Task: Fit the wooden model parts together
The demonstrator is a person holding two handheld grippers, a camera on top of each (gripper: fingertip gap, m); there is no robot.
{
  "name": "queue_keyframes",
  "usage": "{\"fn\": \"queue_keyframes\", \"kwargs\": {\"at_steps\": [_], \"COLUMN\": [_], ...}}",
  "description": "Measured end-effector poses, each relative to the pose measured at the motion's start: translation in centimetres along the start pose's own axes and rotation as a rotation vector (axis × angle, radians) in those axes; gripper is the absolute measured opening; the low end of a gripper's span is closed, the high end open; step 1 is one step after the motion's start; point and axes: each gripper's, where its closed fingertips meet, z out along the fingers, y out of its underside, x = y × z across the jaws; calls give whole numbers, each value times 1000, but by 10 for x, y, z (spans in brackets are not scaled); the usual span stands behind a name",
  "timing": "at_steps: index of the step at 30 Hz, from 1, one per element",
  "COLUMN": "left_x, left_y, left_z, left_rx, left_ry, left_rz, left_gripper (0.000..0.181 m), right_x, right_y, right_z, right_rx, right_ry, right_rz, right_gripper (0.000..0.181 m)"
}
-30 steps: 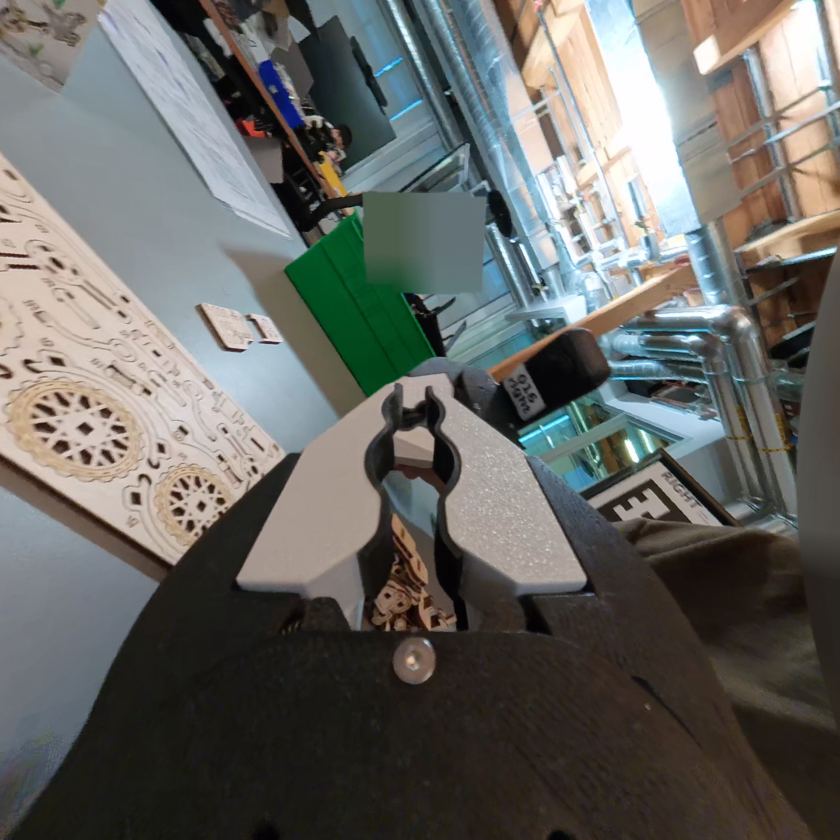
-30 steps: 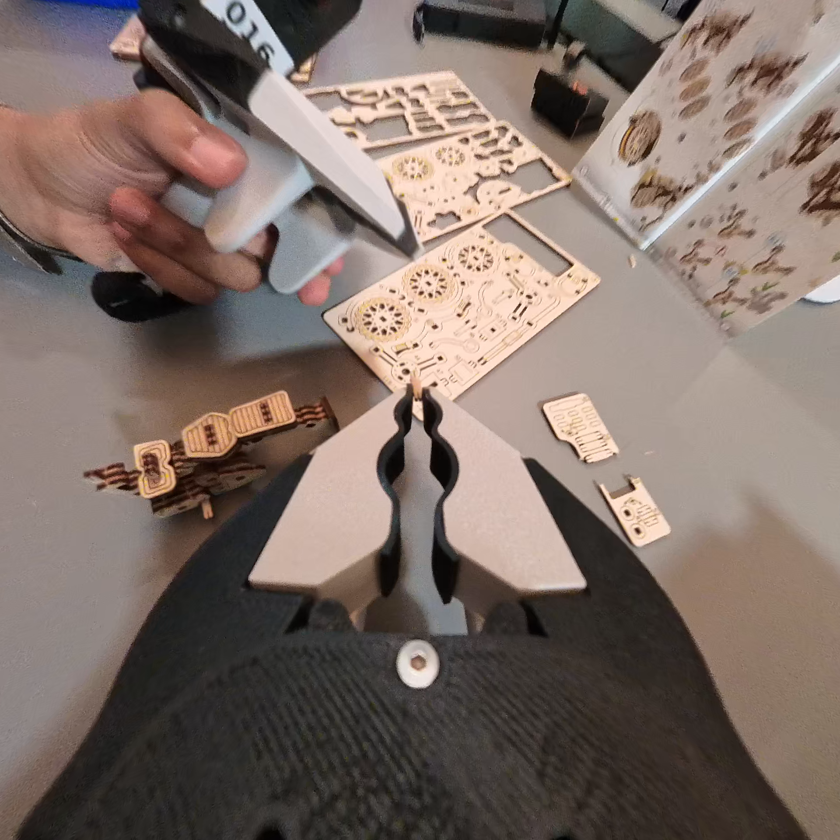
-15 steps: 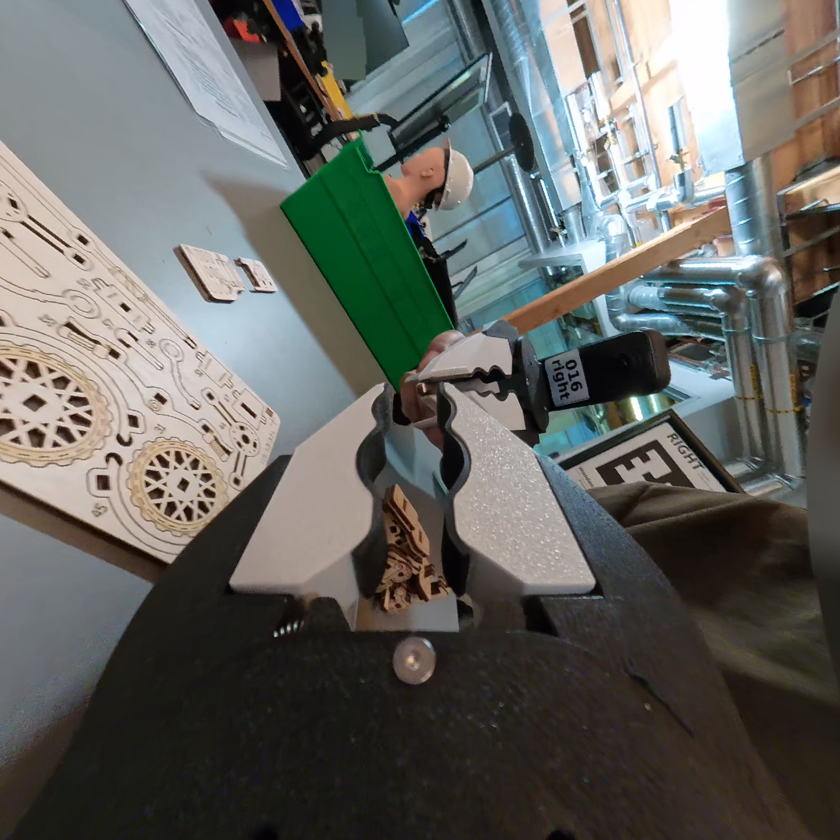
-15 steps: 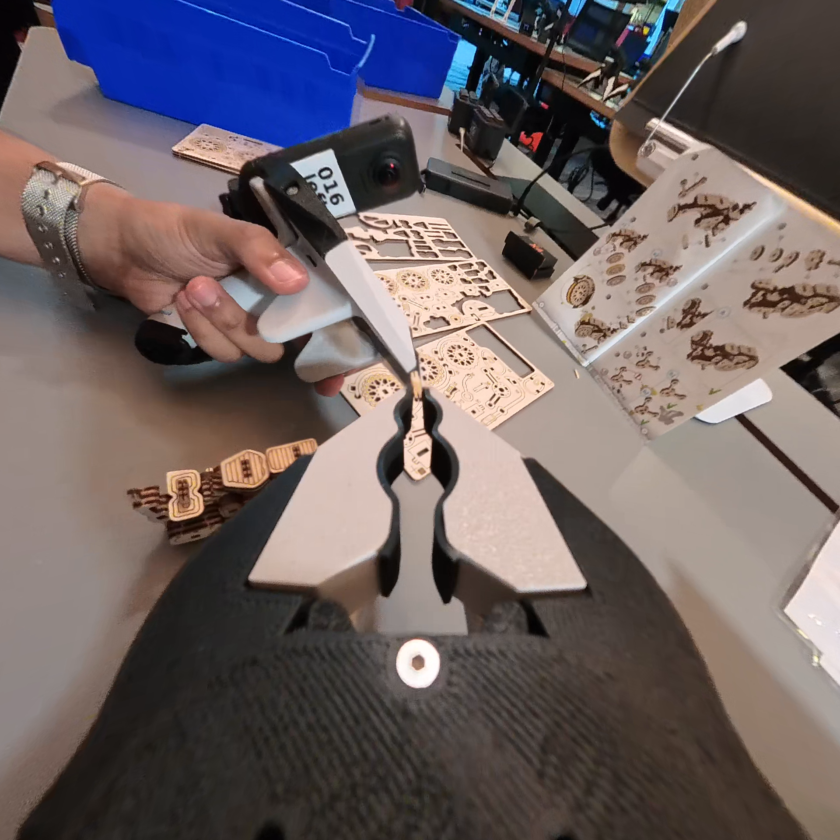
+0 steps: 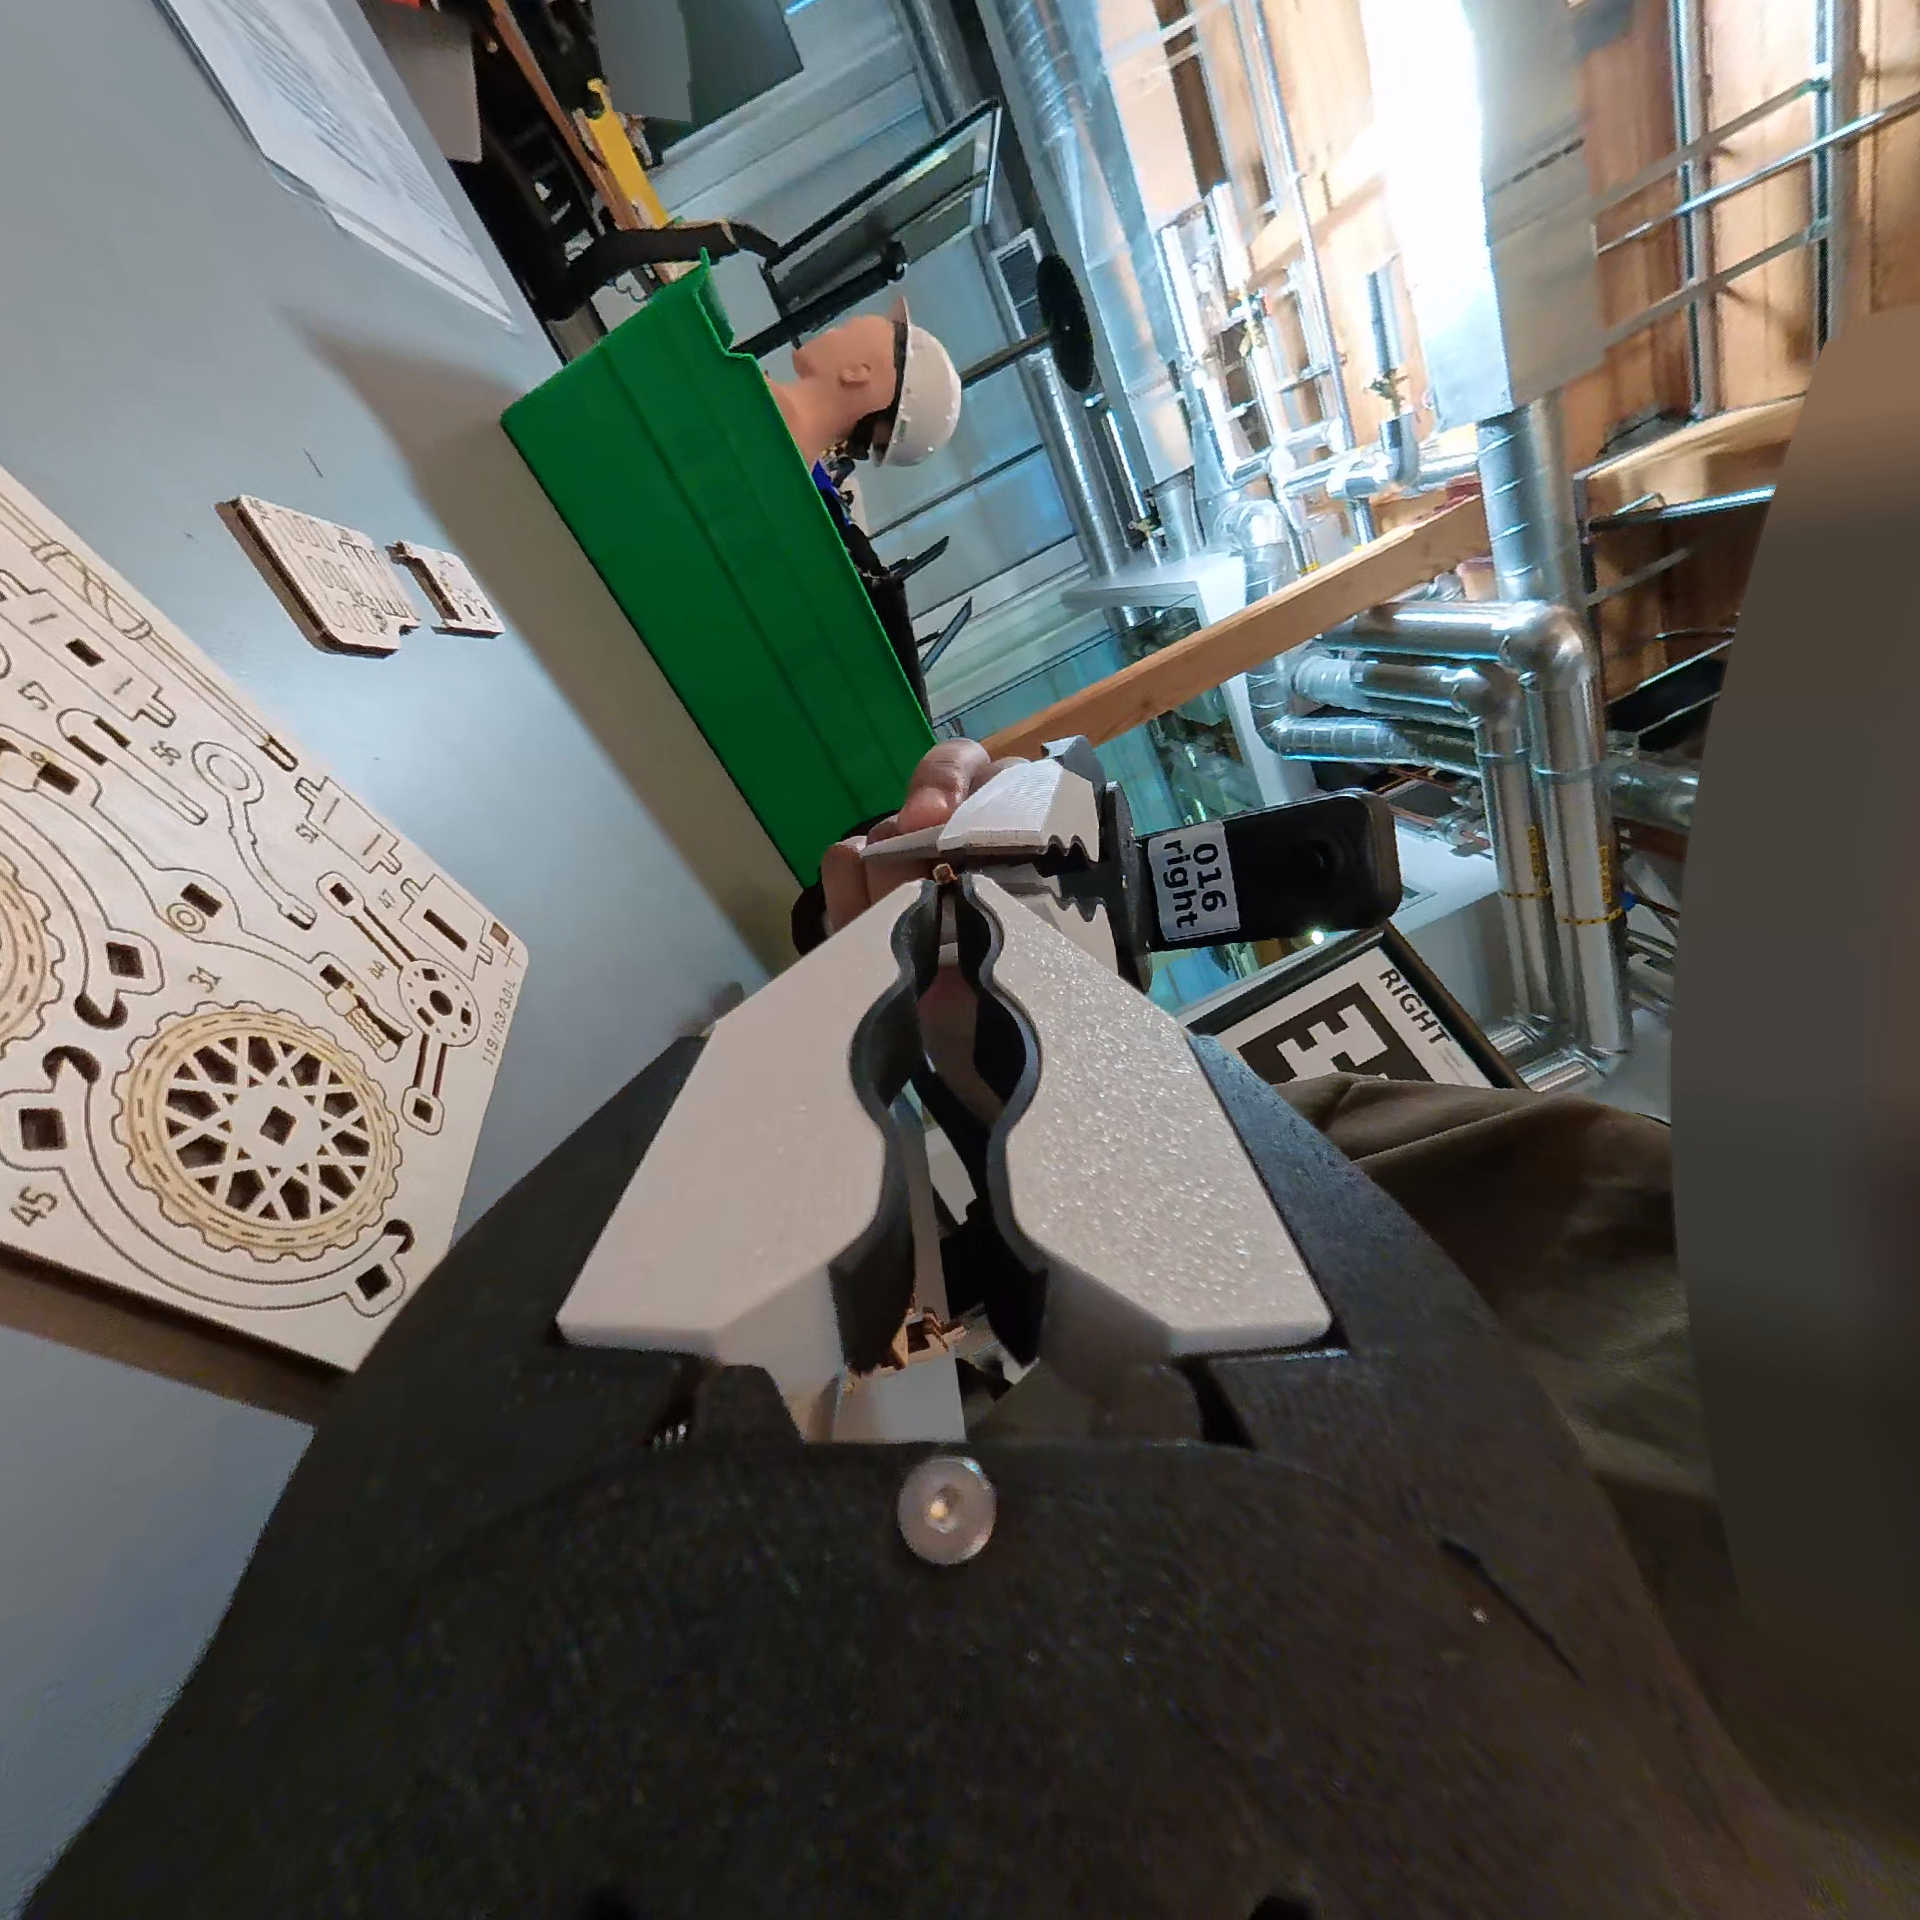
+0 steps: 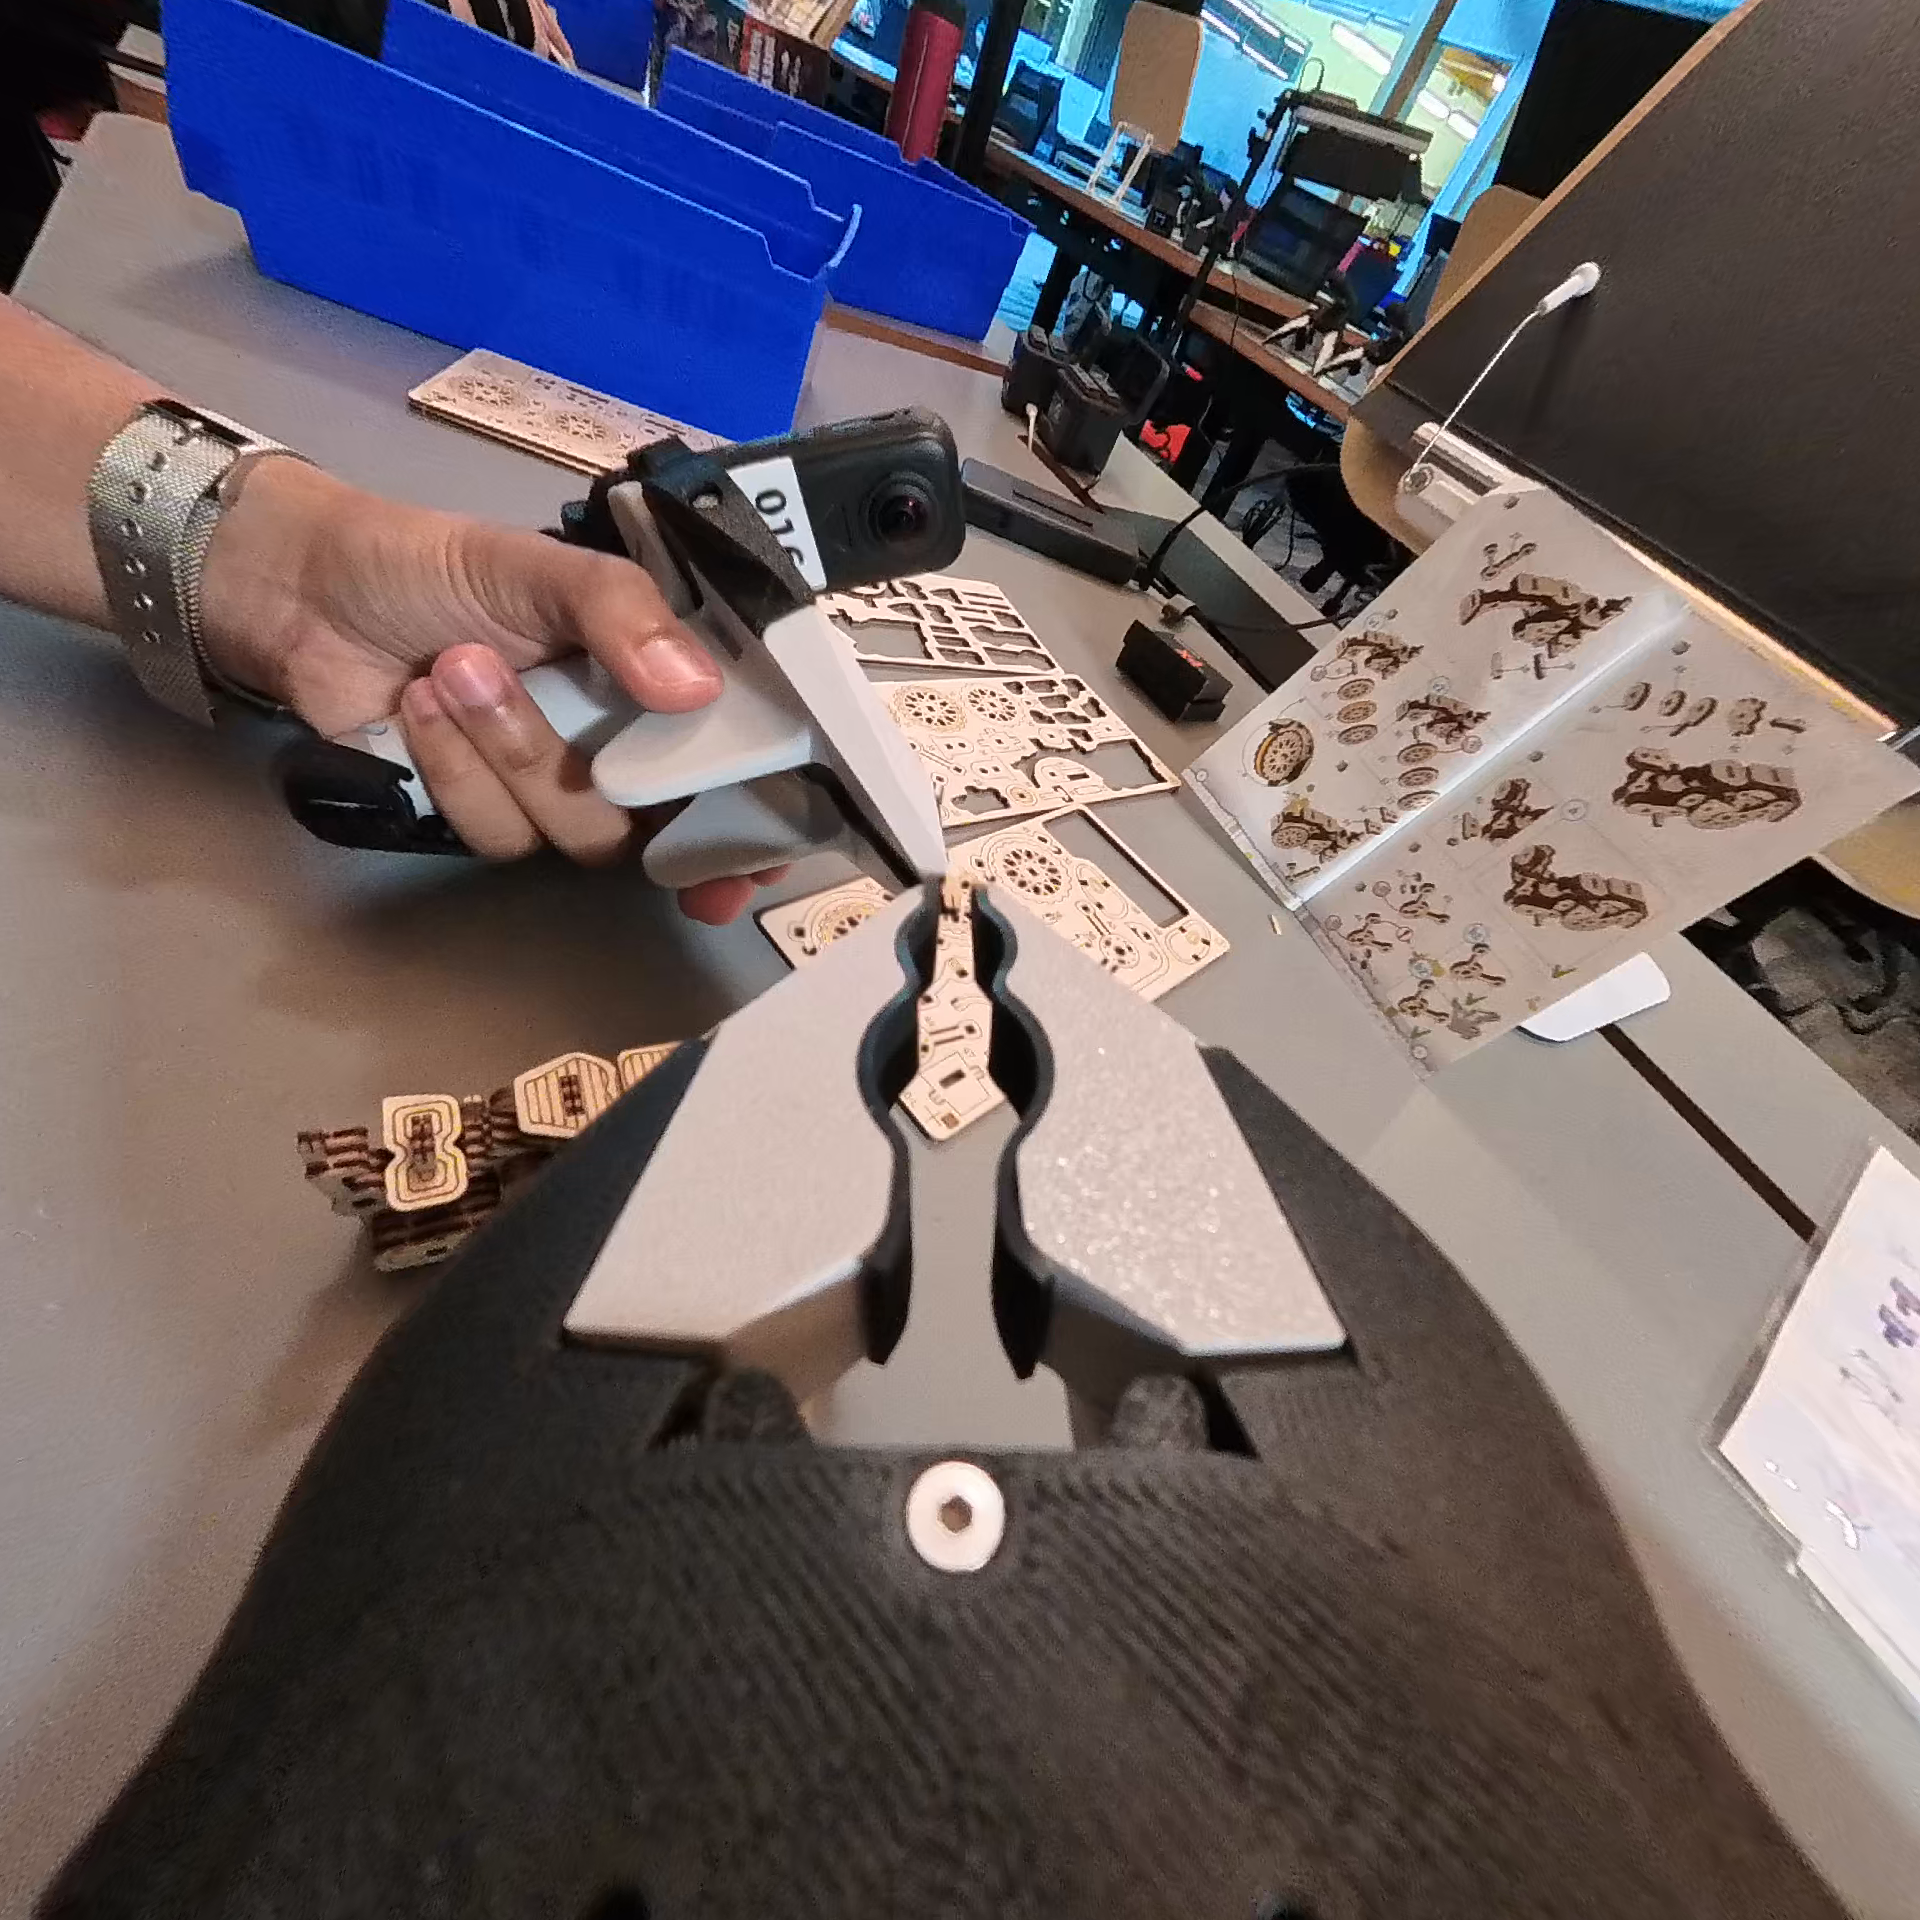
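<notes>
White printed label on black camera; engraved numbers on wooden sheet; lettered black-white marker board.

I work in a workshop or maker lab. Above me I see silver ducts and pipes under a wooden ceiling. My grey table carries blue bins and a green bin. Behind it stand more benches with cameras, cables and equipment. A mannequin with a white hard hat stands near.
</notes>
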Motion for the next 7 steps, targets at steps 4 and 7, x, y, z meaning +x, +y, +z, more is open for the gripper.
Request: {"fn": "queue_keyframes", "kwargs": {"at_steps": [4, 7], "left_x": [4, 9], "left_y": [0, 1], "left_z": [-1, 0], "left_rx": [4, -6], "left_ry": [33, 82], "left_rz": [-16, -41], "left_gripper": [0, 0], "right_x": [-2, -5], "right_y": [-2, -5], "right_z": [-2, -3], "right_rx": [20, 40], "right_ry": [-22, -50], "right_rz": [9, 36], "right_gripper": [5, 6]}}
